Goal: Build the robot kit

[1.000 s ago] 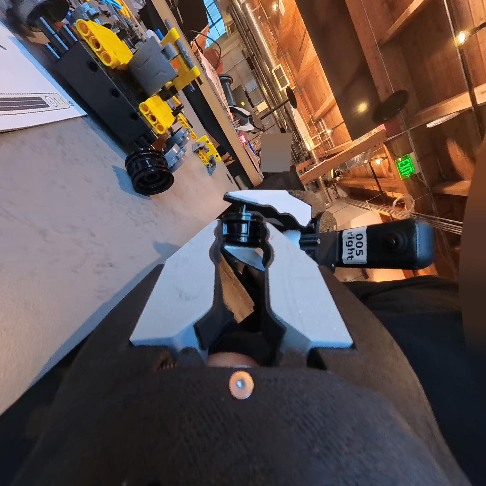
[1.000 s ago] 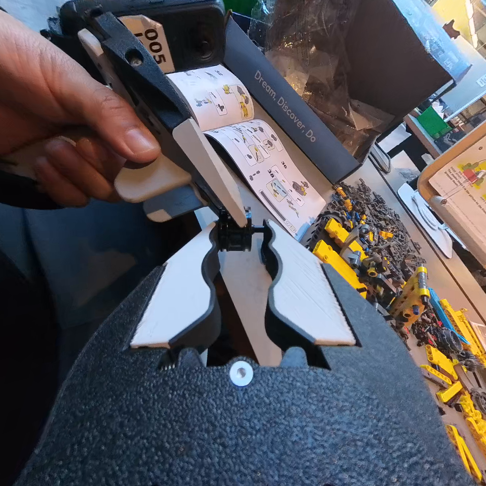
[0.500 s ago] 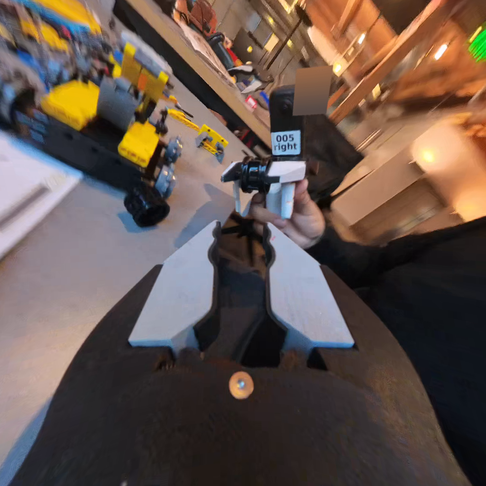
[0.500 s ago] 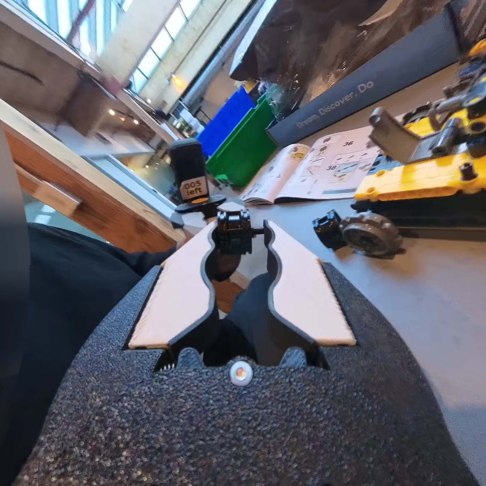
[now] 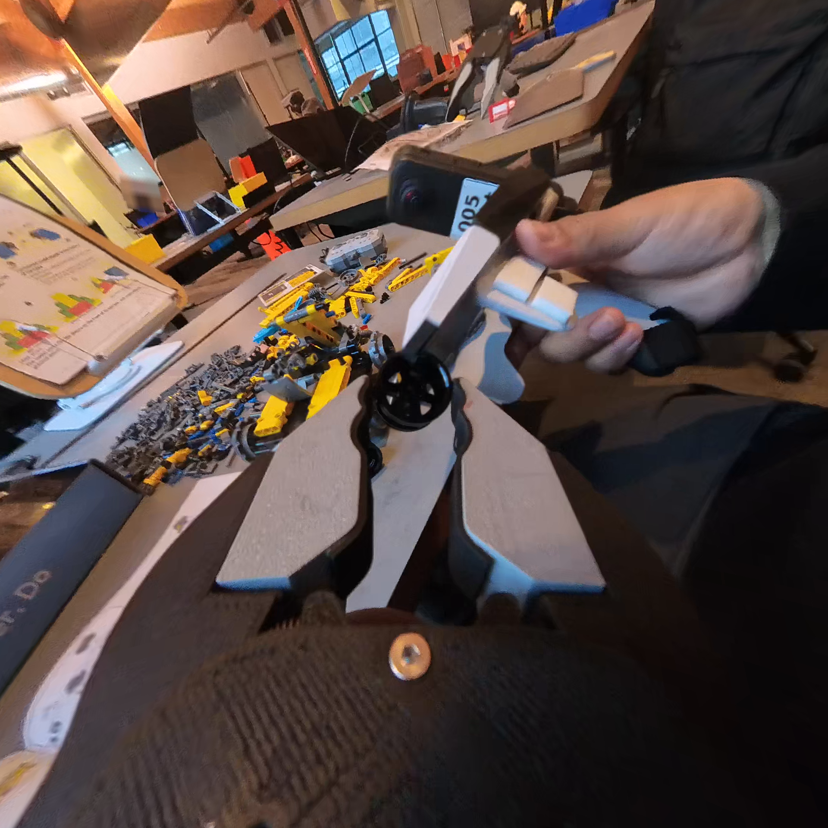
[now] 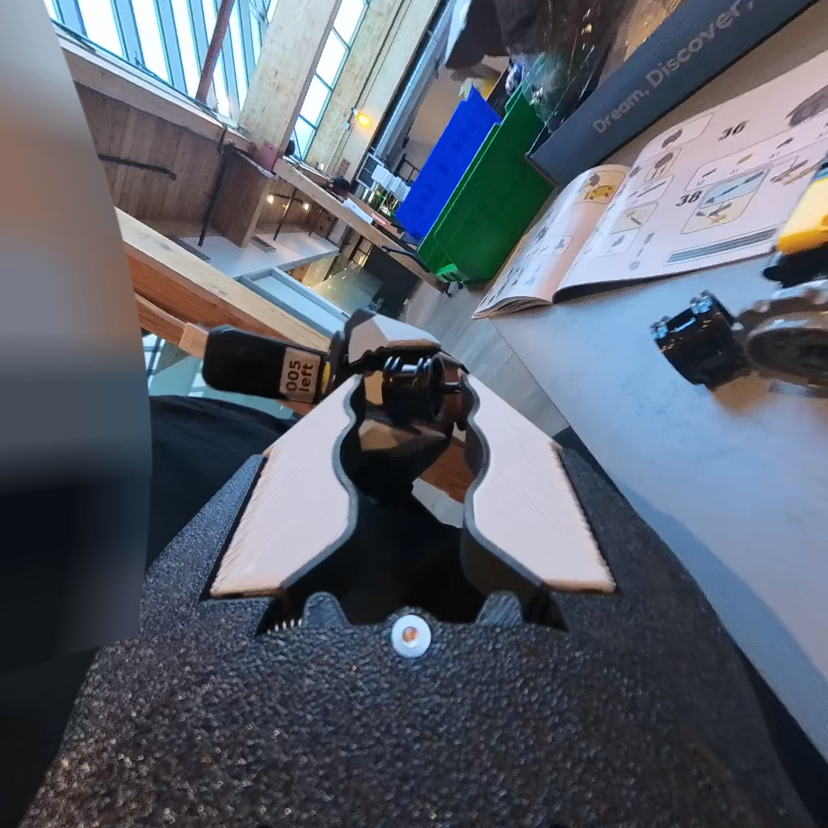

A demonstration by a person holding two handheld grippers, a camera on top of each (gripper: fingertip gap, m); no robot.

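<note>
A small black wheel (image 5: pixel 412 394) sits between the fingertips of my left gripper (image 5: pixel 410 390), which is shut on its rim above the table edge. My right gripper (image 6: pixel 412 386) faces it from the other side, held by a hand (image 5: pixel 649 260). Its white finger (image 5: pixel 448 286) reaches the top of the wheel. In the right wrist view the wheel (image 6: pixel 412 390) and its short pin lie between the right jaws. They stand slightly apart, with a small gap on the wheel's left side. The left gripper's fingers (image 6: pixel 390 336) clamp it above and below.
On the grey table (image 6: pixel 672 448) are a second black wheel (image 6: pixel 699 345) beside a grey gear (image 6: pixel 788 340), an open instruction booklet (image 6: pixel 649 215) and a dark box (image 6: pixel 649 89). Farther off lie a partly built yellow model (image 5: pixel 313 327) and loose parts (image 5: pixel 201 412). Both grippers' tips are close together, under 4 cm apart. From the right gripper's tips to the grey gear (image 6: pixel 788 340) is close to 10 cm.
Half a second ago the right gripper held the wheel away from the empty left gripper. Now the two have come together, the left jaws surround the wheel, and the right jaws have widened a little.
</note>
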